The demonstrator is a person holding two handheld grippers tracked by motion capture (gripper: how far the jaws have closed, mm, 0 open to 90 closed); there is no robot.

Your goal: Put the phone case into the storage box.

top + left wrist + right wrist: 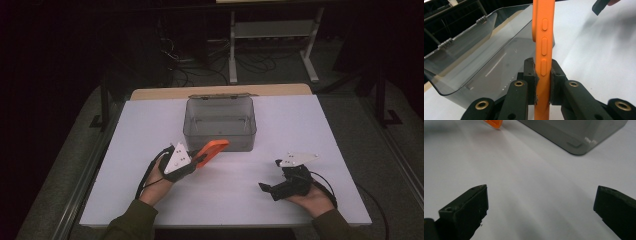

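An orange phone case (212, 149) is pinched by its edge in my left gripper (199, 160), which is shut on it. The case (541, 47) rises between the two black jaws, its side buttons facing the camera. It is held above the table just in front of the clear grey box (220, 122), whose lid is open at the back. My right gripper (265, 188) rests low at the right front of the table, open, with bare white table between its fingers (466, 207). A corner of the case (493, 123) shows at the top of the right gripper view.
The white table (300, 130) carries the grey box (474, 60) near its far middle. The box corner (576, 140) lies ahead of the right gripper. Beyond the table stand a white-legged frame (272, 35) and cables on a dark floor.
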